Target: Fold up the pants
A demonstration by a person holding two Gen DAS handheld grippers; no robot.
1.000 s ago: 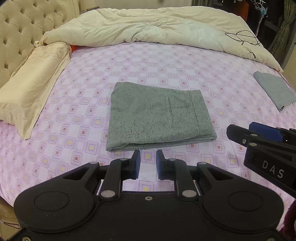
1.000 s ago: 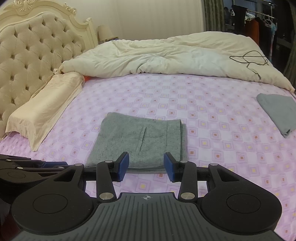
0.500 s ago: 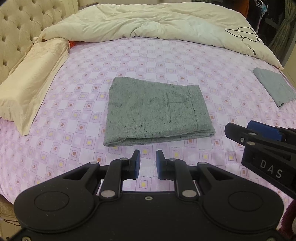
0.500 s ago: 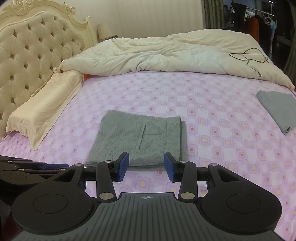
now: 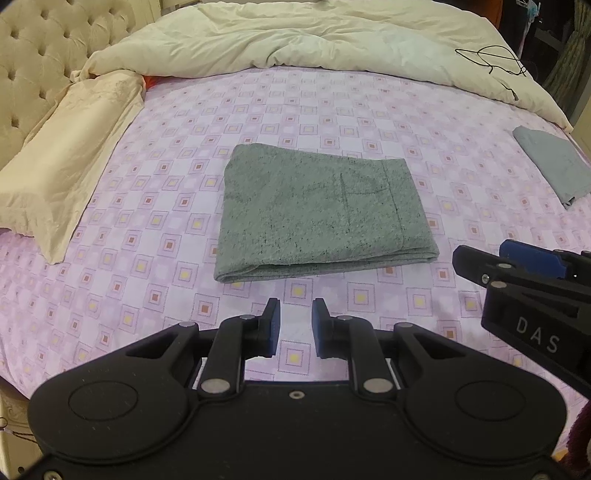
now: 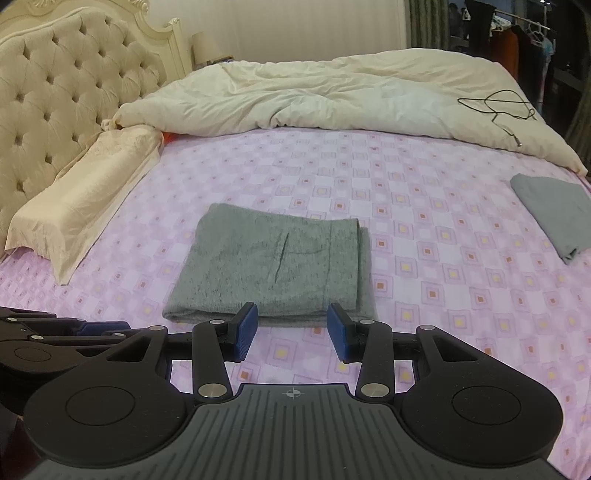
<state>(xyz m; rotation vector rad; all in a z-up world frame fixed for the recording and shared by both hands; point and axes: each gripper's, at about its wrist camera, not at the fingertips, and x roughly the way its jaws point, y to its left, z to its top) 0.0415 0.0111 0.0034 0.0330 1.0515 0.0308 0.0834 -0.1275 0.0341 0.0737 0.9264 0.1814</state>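
Nothing moved; pants (image 5: 317, 218) stay folded on bed (image 5: 184, 155). Our left gripper (image 5: 294, 325), right gripper (image 6: 291, 328) narrow, empty. We think folding done; next, back away.

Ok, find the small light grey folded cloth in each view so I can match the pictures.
Left wrist view: the light grey cloth lies at the right edge, right of the folded pants.
Right wrist view: the cloth is again at the right edge.
Shared landmark: the black cable on the cream duvet, just beyond the cloth.
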